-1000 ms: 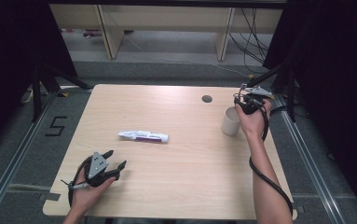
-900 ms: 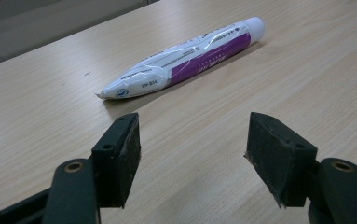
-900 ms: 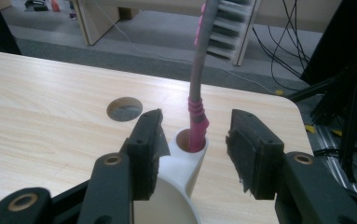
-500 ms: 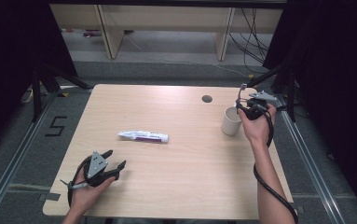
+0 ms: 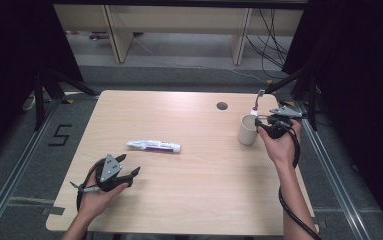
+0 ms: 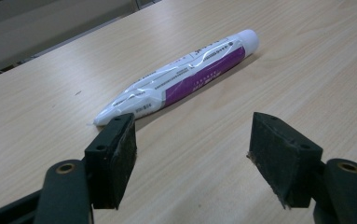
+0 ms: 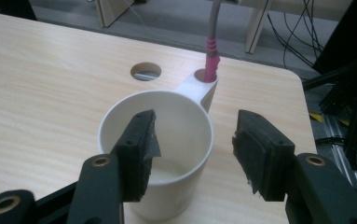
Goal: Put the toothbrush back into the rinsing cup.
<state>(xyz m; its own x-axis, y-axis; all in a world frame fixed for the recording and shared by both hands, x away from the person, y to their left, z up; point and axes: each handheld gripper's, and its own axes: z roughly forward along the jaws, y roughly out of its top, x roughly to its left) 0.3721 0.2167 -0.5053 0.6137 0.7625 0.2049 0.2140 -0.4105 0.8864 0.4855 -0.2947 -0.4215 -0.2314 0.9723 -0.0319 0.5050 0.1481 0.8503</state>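
Near front-left corner of table [image 5: 189, 210]: left gripper [image 5: 129, 172] open, empty, aimed at toothpaste tube [image 5: 154, 146] lying mid-table for easy pickup. Toward right edge: right gripper [image 5: 260, 126], jaws just opening, empty, beside cup [image 5: 247, 130]; toothbrush [image 5: 255, 104] upright in cup's holder.

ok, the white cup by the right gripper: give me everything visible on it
The white cylindrical cup looks like matte plastic or ceramic and stands upright near the table's right edge, beside the round cable hole. It looks empty, with a pale inner floor. A small tab on its far rim has a hole that holds a pink-and-grey toothbrush handle, which stands up out of it. The right gripper is open at its near rim; whether a pad touches it is unclear.
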